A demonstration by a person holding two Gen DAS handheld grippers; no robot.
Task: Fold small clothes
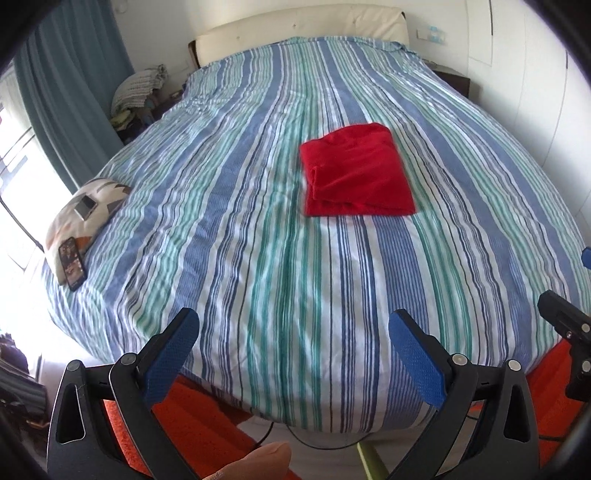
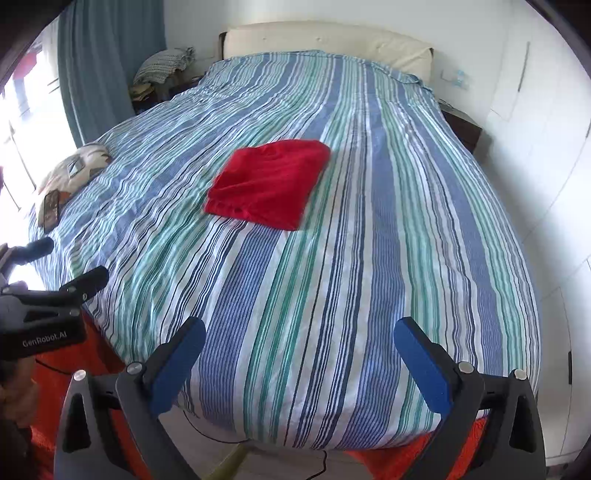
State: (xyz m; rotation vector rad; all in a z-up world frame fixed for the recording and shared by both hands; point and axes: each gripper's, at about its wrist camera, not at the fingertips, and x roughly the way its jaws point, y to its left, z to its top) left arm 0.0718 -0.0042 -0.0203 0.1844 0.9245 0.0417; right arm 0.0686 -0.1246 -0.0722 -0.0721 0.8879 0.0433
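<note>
A red garment [image 1: 356, 171] lies folded into a neat rectangle on the striped bedspread [image 1: 258, 229], right of the bed's middle; it also shows in the right wrist view [image 2: 269, 182]. My left gripper [image 1: 293, 326] is open and empty, held back over the foot of the bed, well short of the garment. My right gripper [image 2: 299, 338] is open and empty too, over the foot edge. The left gripper also shows at the left edge of the right wrist view [image 2: 55, 266], and part of the right gripper shows at the right edge of the left wrist view [image 1: 565, 325].
A patterned cushion [image 1: 85, 214] with a phone [image 1: 72, 264] and a small white device [image 1: 85, 206] lies at the bed's left edge. Teal curtain [image 1: 74, 92] and window on the left. Cream headboard [image 1: 295, 29] at the back. Nightstand [image 2: 461, 129] and white wardrobe [image 2: 535, 147] on the right. Orange rug [image 1: 192, 424] below.
</note>
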